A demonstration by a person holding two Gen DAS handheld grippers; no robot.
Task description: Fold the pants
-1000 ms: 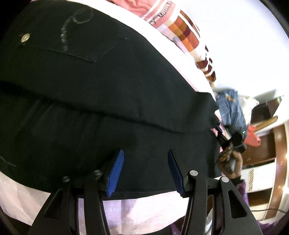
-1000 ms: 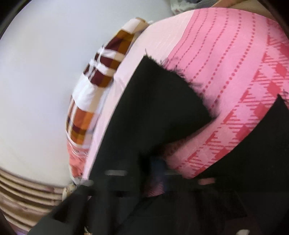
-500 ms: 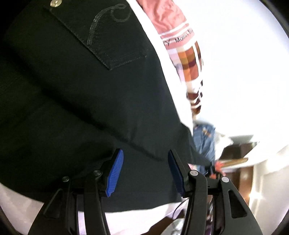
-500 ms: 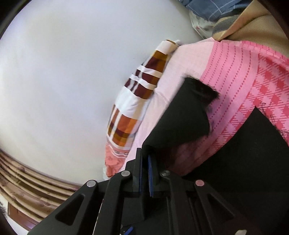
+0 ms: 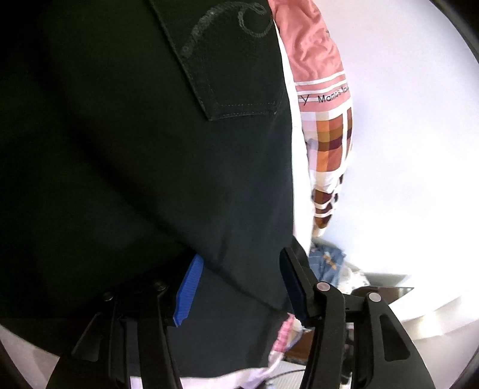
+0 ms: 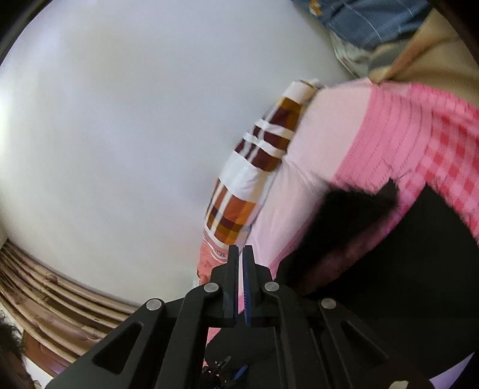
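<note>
Black pants (image 5: 134, 155) with a stitched back pocket (image 5: 227, 59) fill the left wrist view, lying on a pink bed sheet. My left gripper (image 5: 239, 284) is open just above the black cloth, blue pads apart, holding nothing. In the right wrist view my right gripper (image 6: 241, 281) has its pads nearly together; no cloth shows between them. A frayed black pant leg end (image 6: 356, 209) lies to its right on the pink checked sheet (image 6: 419, 134), with more black cloth (image 6: 419, 284) beyond.
A checked orange, brown and white pillow (image 5: 332, 140) lies along the white wall; it also shows in the right wrist view (image 6: 248, 179). Blue clothes (image 6: 368, 18) are piled past the bed's end. Wooden furniture (image 6: 45, 284) stands at lower left.
The left gripper turned and moved along the pants toward the pocket. The right gripper swung away from the frayed leg end, which no longer sits at its pads, and now faces the wall.
</note>
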